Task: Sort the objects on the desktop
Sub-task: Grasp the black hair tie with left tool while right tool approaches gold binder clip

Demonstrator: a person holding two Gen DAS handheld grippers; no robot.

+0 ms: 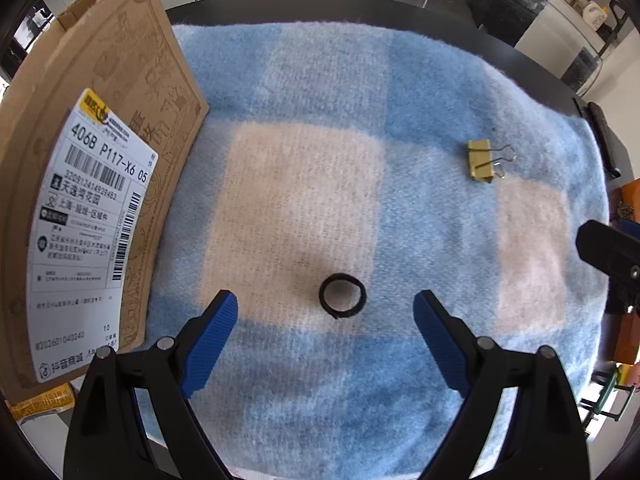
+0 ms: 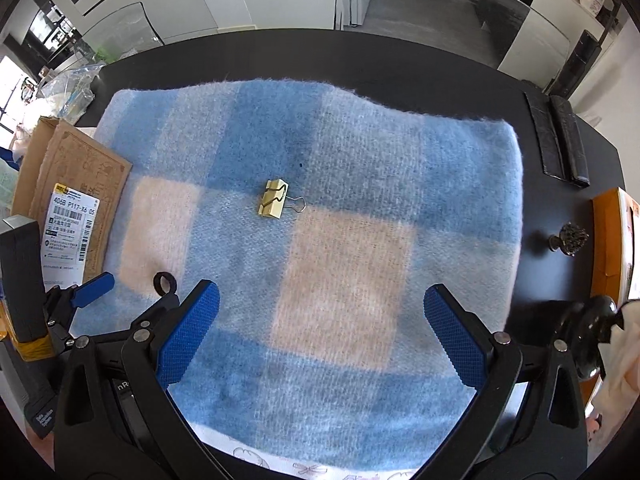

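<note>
- Left wrist view: the left tongs (image 1: 326,308) stand wide apart and hold nothing, their blue ribbed pads pointing forward over a blue and cream checked blanket (image 1: 320,92).
- A small black ring (image 1: 342,293) lies flat on a cream square of the blanket, just ahead of the tips and between them, a little nearer the right-hand pad.
- A yellow binder clip (image 1: 482,160) lies well ahead and to the right of these tongs, its wire handles pointing right.
- A cardboard box (image 1: 96,184) with a white shipping label stands just to the left of the tongs.
- Judged from this, the left tongs are lined up on the ring. A grasp would call for lowering the tips to either side of it and closing gently, since the ring is thin and low.
- Right wrist view: the right tongs (image 2: 322,312) are also spread wide and empty.
- The binder clip (image 2: 275,202) lies ahead of them, left of centre, well apart from the tips.
- The ring (image 2: 165,281) sits to their left, just beyond the left-hand pad, with the left tongs (image 2: 86,290) beside it.
- Where sorted objects belong cannot be told; possibly the box.
</note>
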